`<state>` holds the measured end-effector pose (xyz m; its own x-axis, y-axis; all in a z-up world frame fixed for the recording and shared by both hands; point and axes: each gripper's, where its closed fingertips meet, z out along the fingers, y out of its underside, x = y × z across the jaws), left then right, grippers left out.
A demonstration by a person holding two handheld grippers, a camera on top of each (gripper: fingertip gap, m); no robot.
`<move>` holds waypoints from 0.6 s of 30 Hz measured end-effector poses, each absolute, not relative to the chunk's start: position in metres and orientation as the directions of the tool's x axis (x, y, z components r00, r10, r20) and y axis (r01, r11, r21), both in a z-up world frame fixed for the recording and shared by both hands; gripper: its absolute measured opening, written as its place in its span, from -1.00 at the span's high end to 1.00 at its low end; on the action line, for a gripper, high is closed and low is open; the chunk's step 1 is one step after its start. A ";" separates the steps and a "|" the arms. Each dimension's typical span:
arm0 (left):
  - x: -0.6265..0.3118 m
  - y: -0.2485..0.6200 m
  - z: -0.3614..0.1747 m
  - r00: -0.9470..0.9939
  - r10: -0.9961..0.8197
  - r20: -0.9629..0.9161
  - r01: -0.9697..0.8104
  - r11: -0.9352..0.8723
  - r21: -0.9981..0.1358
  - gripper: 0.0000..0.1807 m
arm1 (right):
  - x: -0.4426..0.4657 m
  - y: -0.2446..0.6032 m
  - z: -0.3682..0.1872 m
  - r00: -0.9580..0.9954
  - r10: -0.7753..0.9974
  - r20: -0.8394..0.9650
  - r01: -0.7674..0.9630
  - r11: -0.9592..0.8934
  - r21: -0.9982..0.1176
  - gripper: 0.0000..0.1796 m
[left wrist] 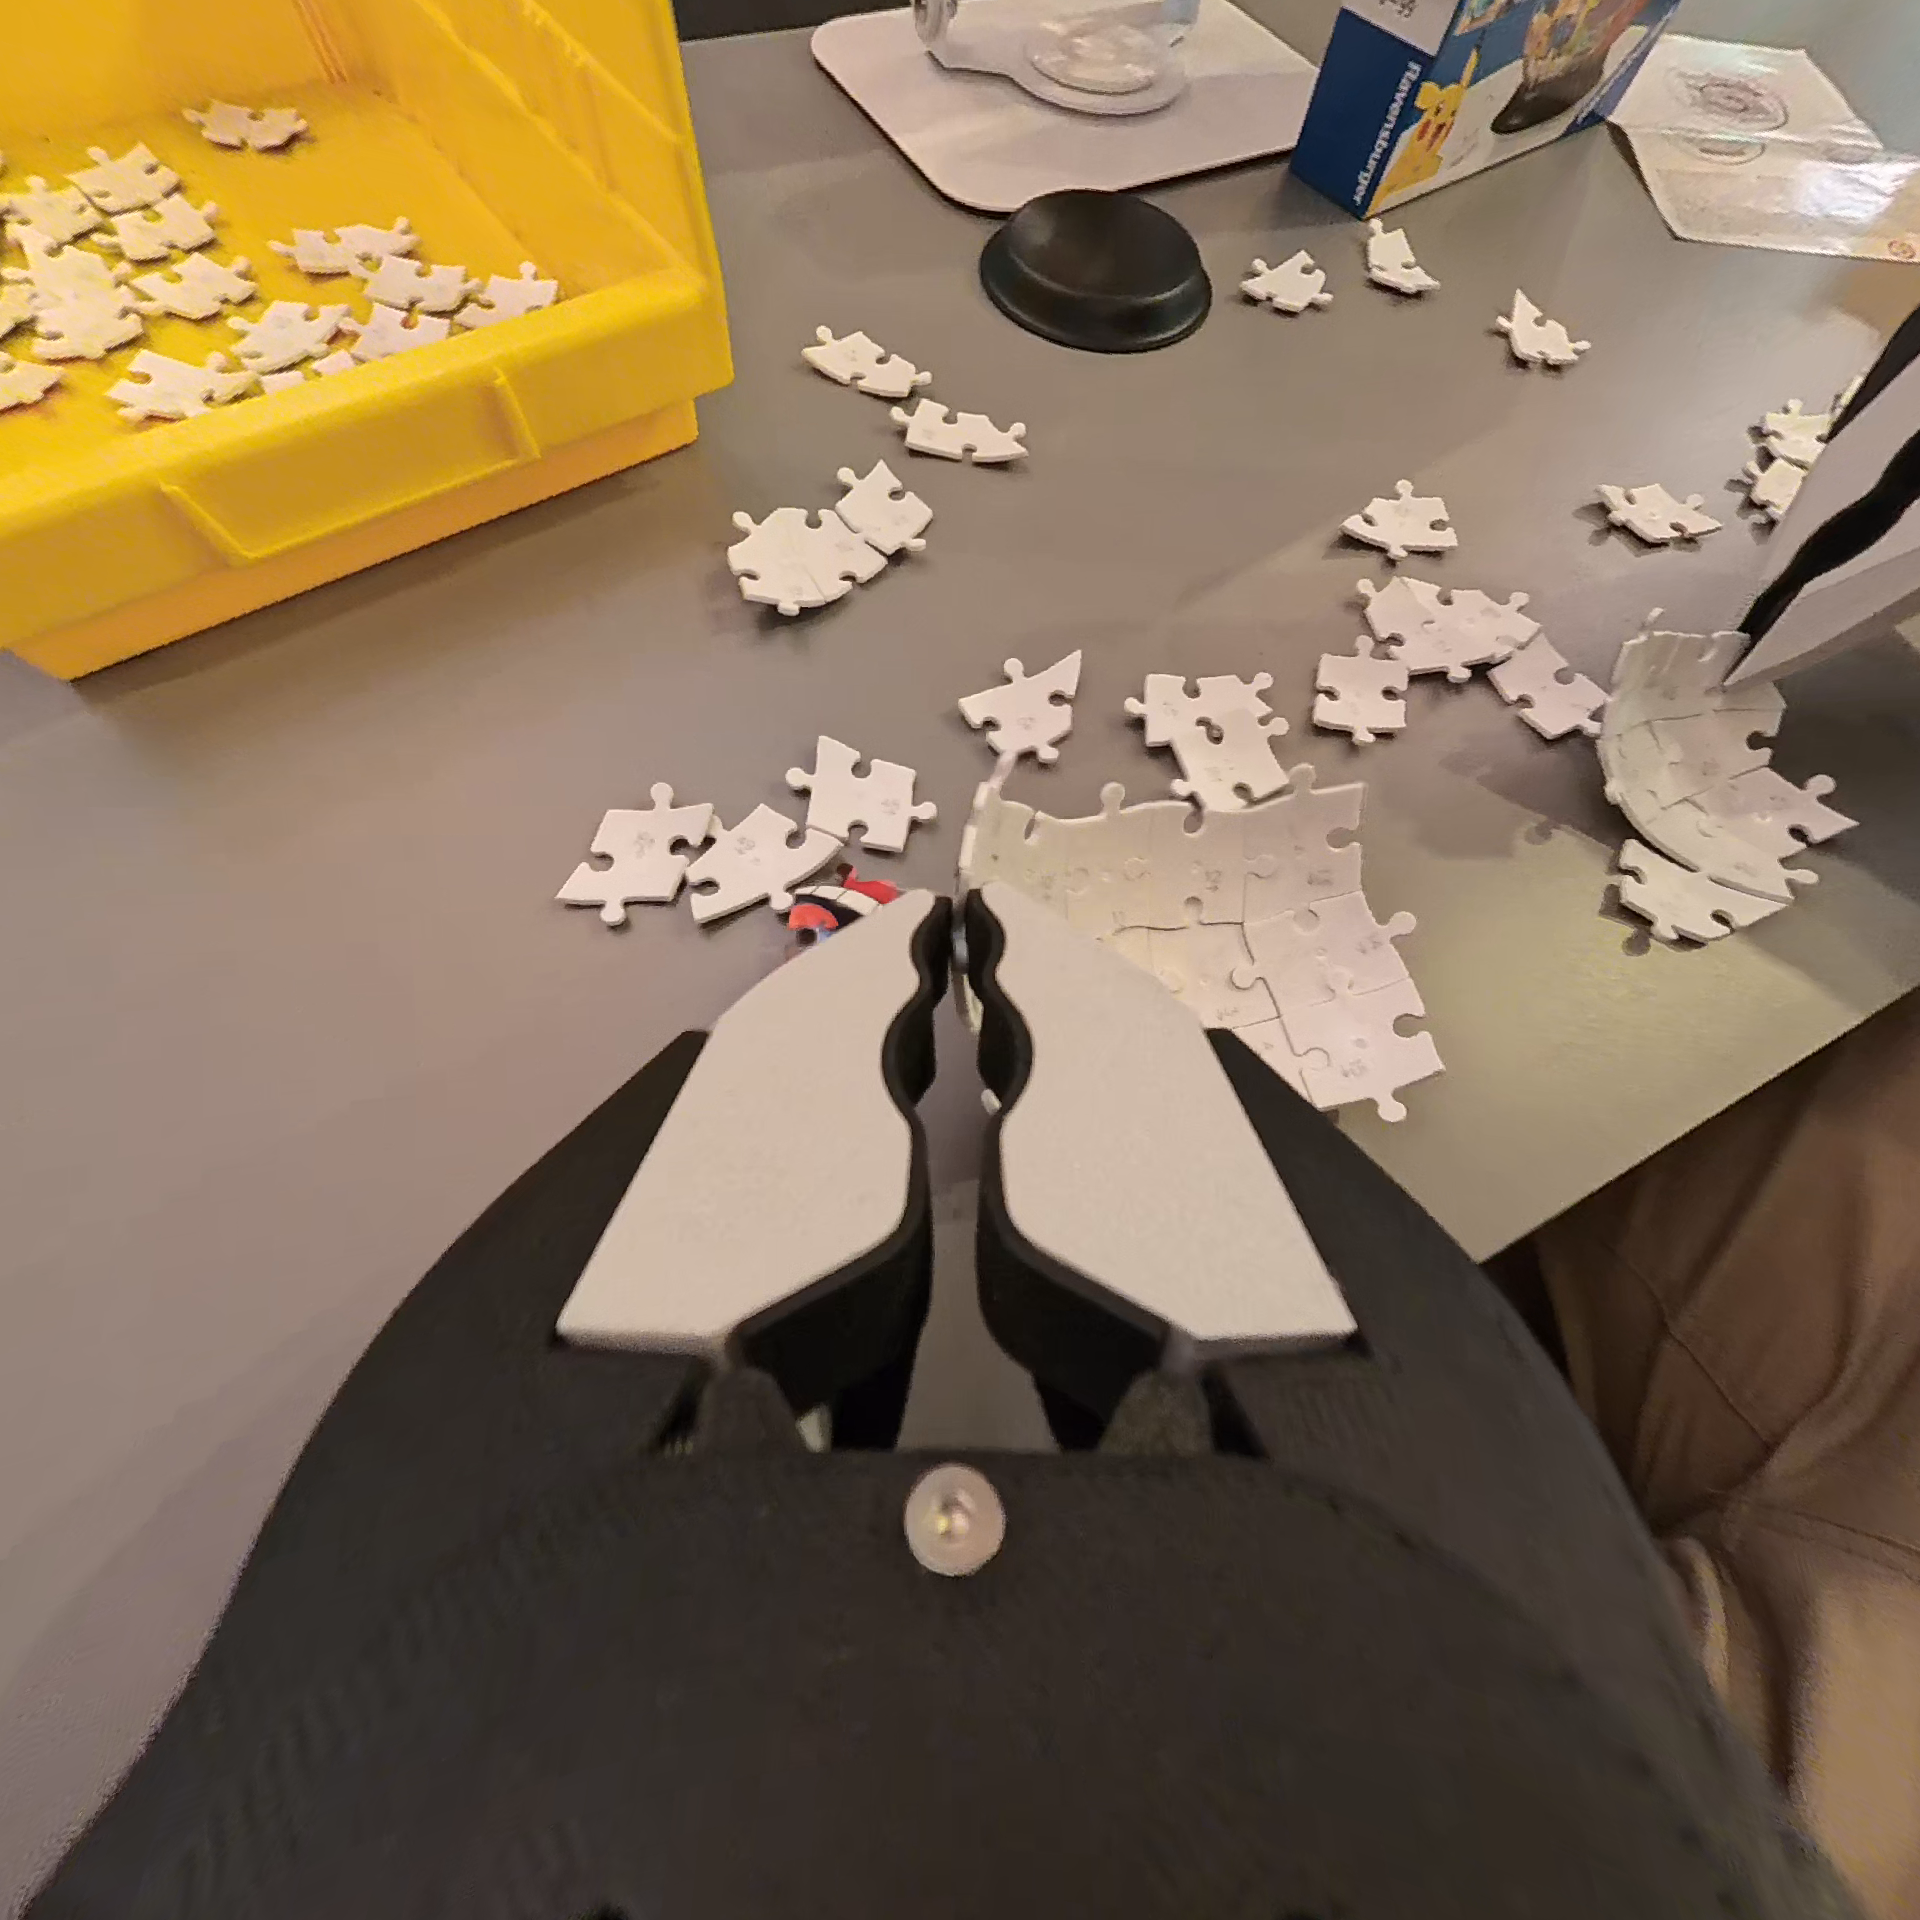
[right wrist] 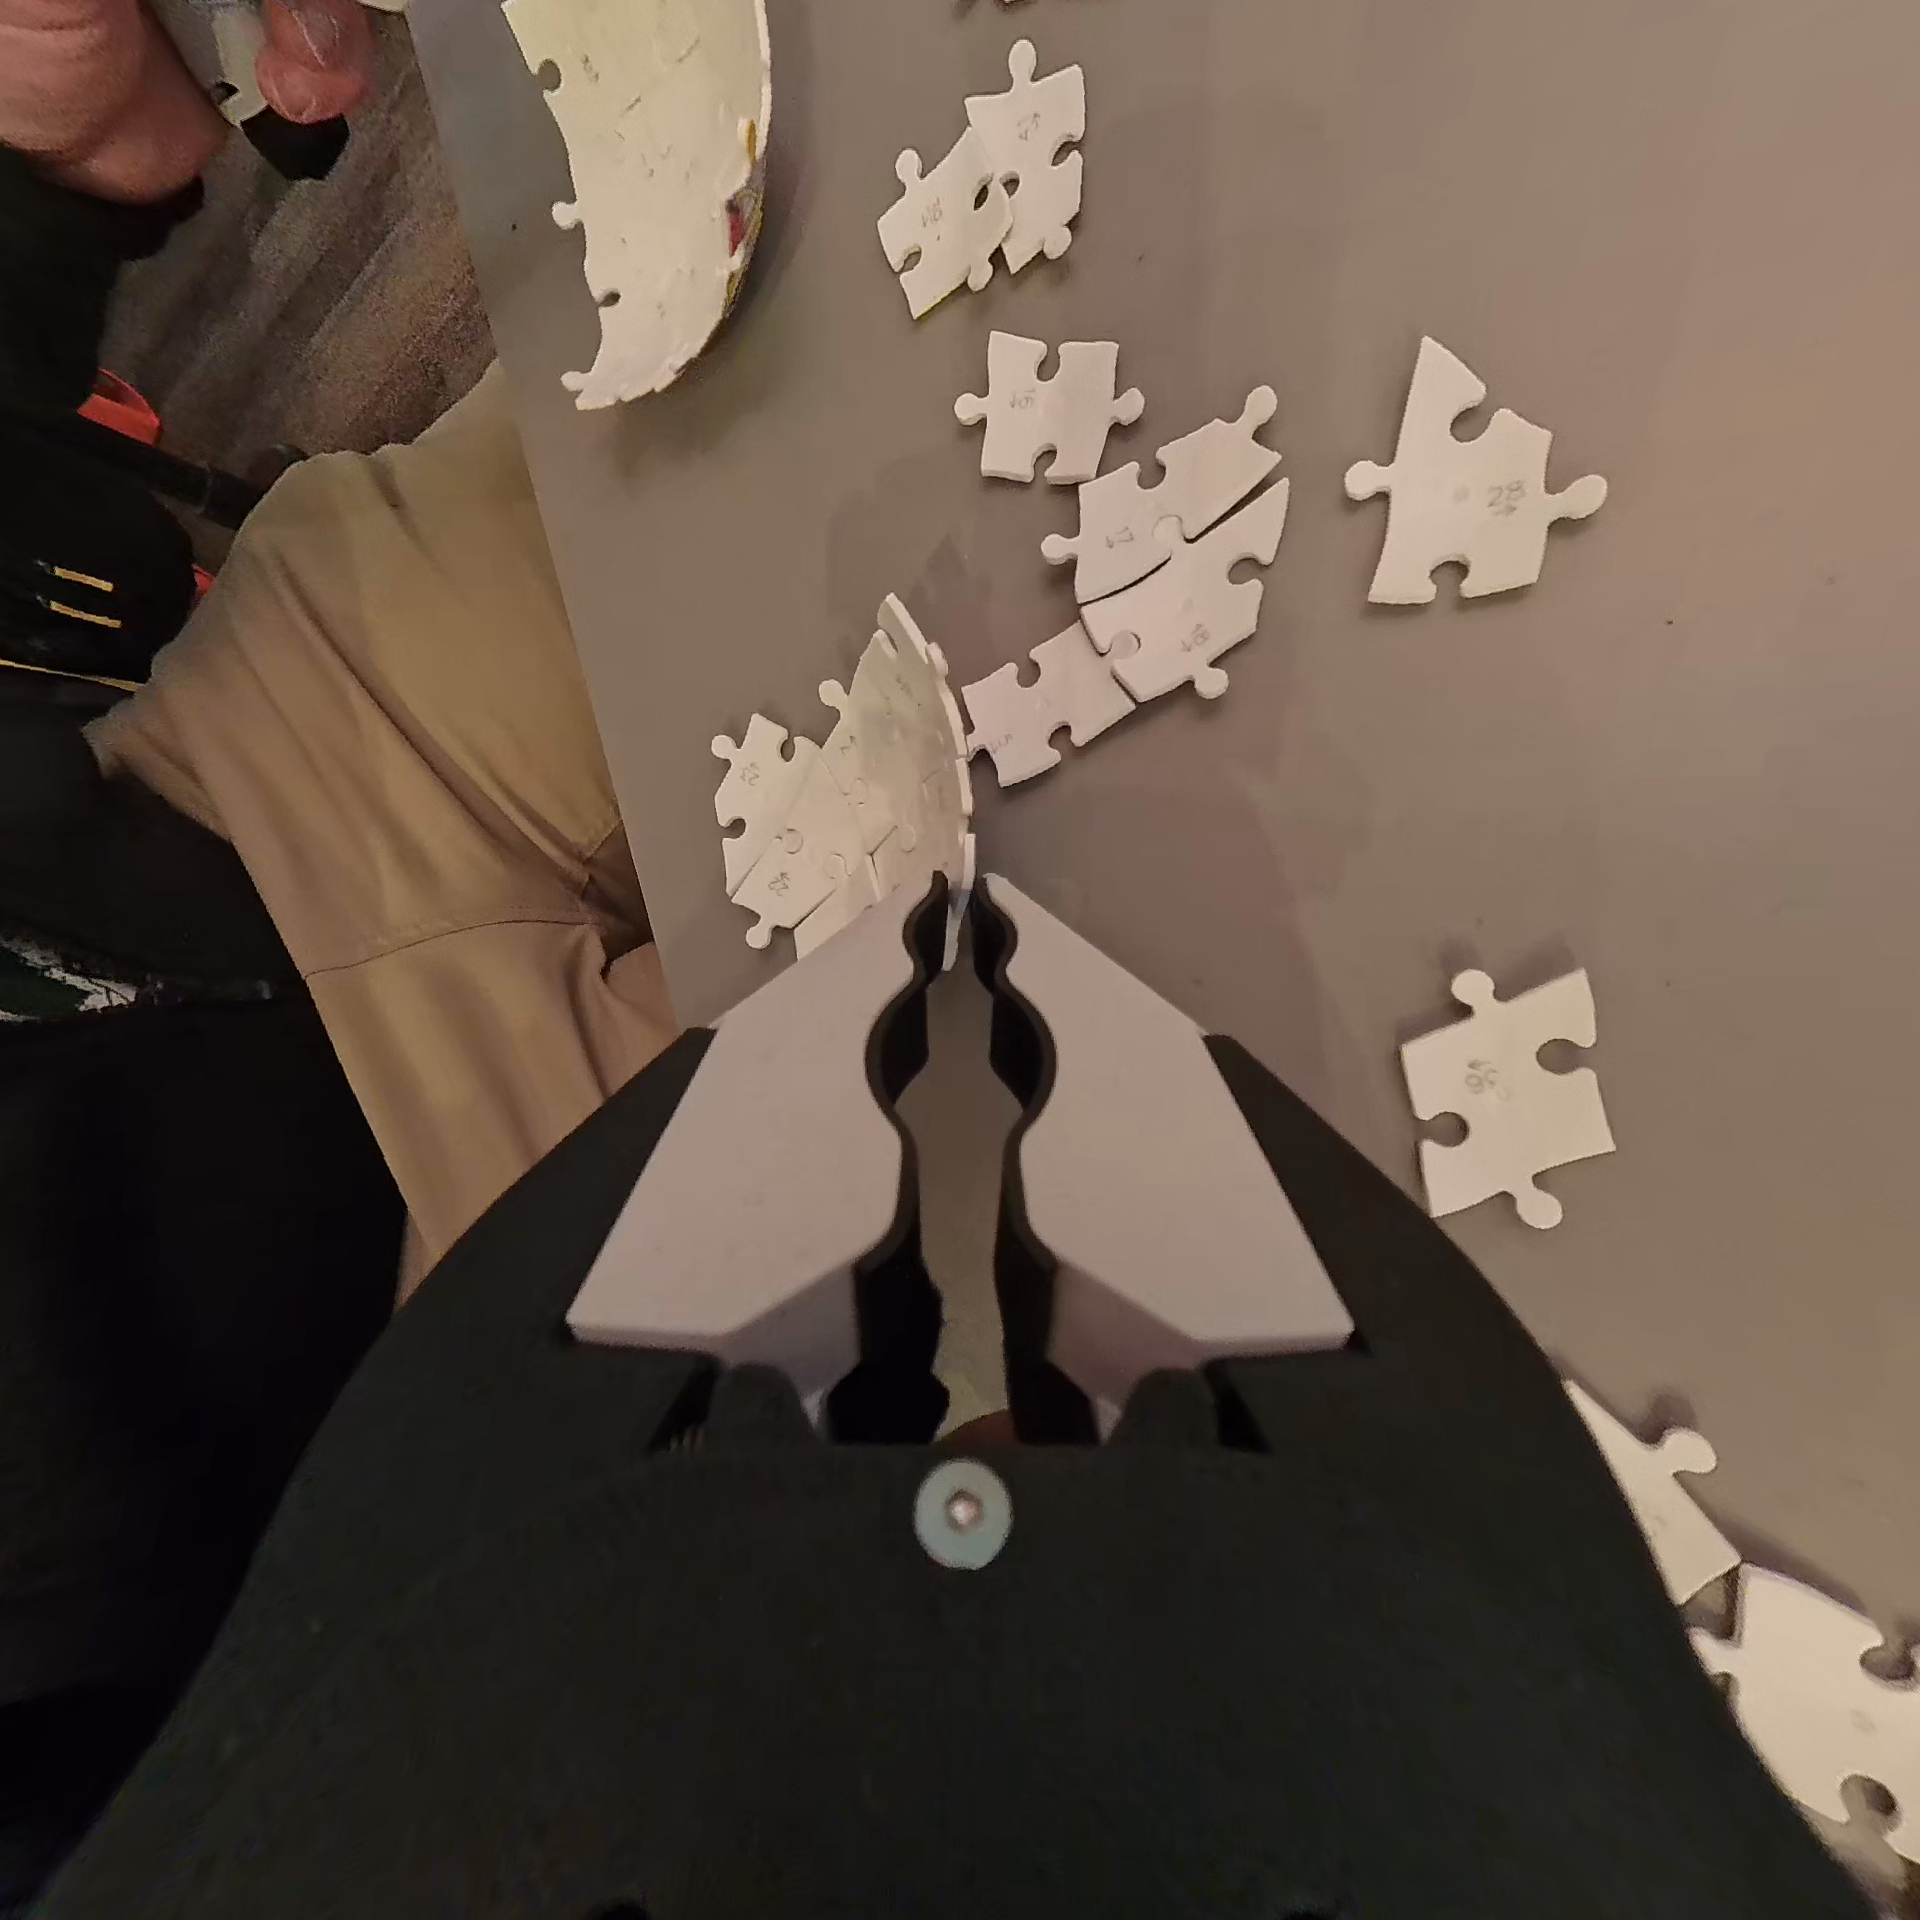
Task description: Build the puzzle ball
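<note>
The left gripper [left wrist: 958, 914] pinches the big curved shell [left wrist: 1236, 925] of white pieces on the gray table [left wrist: 312, 935], and the right gripper [right wrist: 966, 894] pinches a smaller shell [right wrist: 883, 779] near the blue box [left wrist: 1455, 94].

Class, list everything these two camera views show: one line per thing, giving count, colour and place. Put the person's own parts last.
Table: one, grey, under everything.
Bin: one, yellow, far left, holding white pieces.
Loose puzzle pieces: many, white, scattered mid-table.
Large curved section: one, white, near edge, in left tongs.
Small curved section: one, white, right side, in right tongs.
Stand base: one, black, far centre.
Puzzle box: one, blue, far right.
Mat: one, pale, far centre.
Leaflet: one, white, far right.
Left tongs: grey-black, shut.
Right tongs: grey-black, shut.
Hand: one, top left of right view.
</note>
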<state>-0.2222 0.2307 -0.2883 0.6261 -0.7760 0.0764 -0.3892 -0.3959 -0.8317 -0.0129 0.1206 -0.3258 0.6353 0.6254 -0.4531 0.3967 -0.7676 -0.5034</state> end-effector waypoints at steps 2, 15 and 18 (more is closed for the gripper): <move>-0.224 0.233 -0.288 0.639 -0.765 0.081 -0.377 -0.403 -0.834 0.97 | -0.013 0.121 -0.326 0.636 0.625 -0.452 0.397 -0.767 -0.503 0.98; -0.232 0.237 -0.285 0.677 -0.731 0.087 -0.344 -0.419 -0.840 0.97 | -0.015 0.121 -0.327 0.641 0.621 -0.451 0.395 -0.771 -0.499 0.97; -0.237 0.233 -0.284 0.688 -0.717 0.113 -0.324 -0.442 -0.836 0.95 | -0.015 0.122 -0.327 0.649 0.610 -0.456 0.385 -0.779 -0.494 0.97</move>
<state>-0.2372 0.2332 -0.2843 0.6878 -0.7170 0.1129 -0.3239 -0.4424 -0.8363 -0.0154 0.1220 -0.3268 0.6488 0.6096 -0.4555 0.3854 -0.7794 -0.4940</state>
